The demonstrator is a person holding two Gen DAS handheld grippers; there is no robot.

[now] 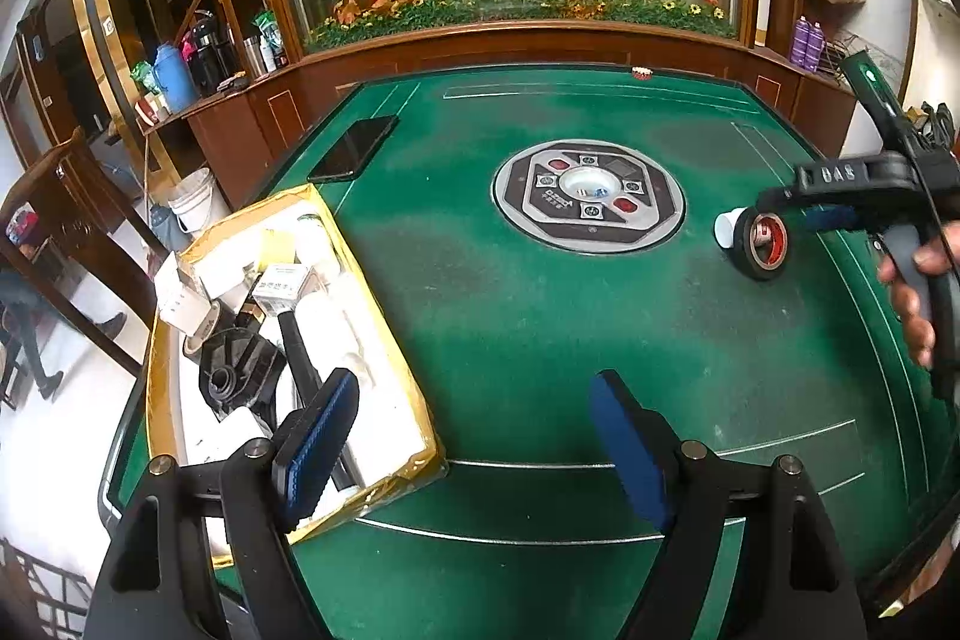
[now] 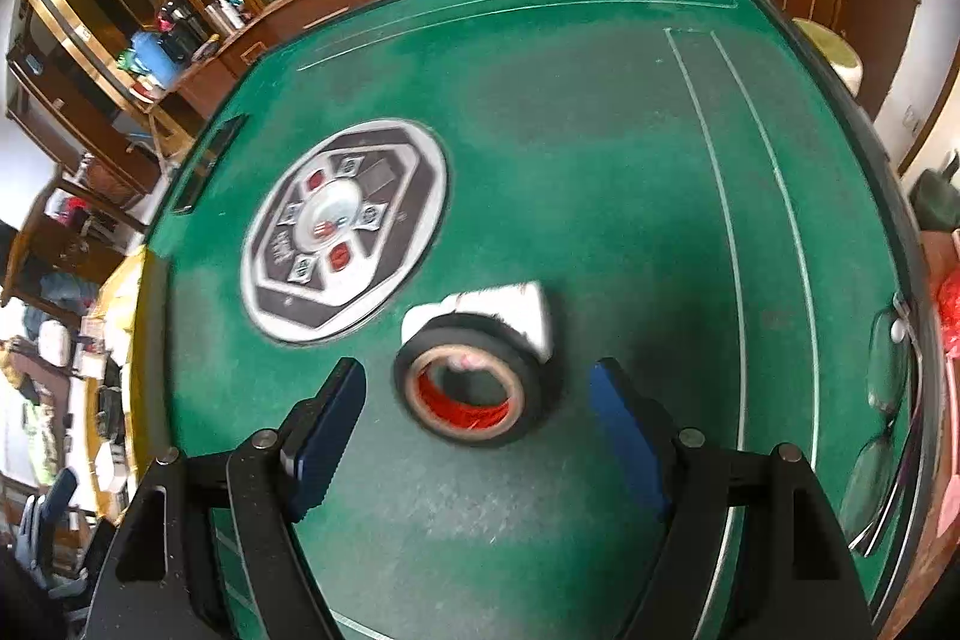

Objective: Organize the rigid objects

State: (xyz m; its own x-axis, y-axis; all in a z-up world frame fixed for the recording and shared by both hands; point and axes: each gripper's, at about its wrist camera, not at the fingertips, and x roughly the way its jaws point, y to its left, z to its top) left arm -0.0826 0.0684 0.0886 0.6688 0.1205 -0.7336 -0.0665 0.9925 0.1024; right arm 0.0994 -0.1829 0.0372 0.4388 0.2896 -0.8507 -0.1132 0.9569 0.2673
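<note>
1. A black tape roll (image 2: 480, 391) with a red core lies on the green table (image 2: 600, 160), just to the right of the round centre panel (image 2: 345, 229).
2. A small white object (image 2: 510, 307) sits touching the roll on its far side; blur hides what it is.
3. The right claw (image 2: 477, 433) hangs over the roll, jaws spread, with the roll between and just beyond the blue pads (image 2: 327, 427), neither pad touching it.
4. The left claw (image 1: 474, 445) is released too, empty above bare felt, on the near side of the panel (image 1: 588, 196).
5. A yellow-edged box (image 1: 288, 358) rests to the left of the panel, holding white cartons and black parts.
6. A dark phone (image 1: 354, 148) lies beyond the box, left of the panel.
7. A hand (image 1: 915, 292) grips the right tool's handle at the left view's right edge.
</note>
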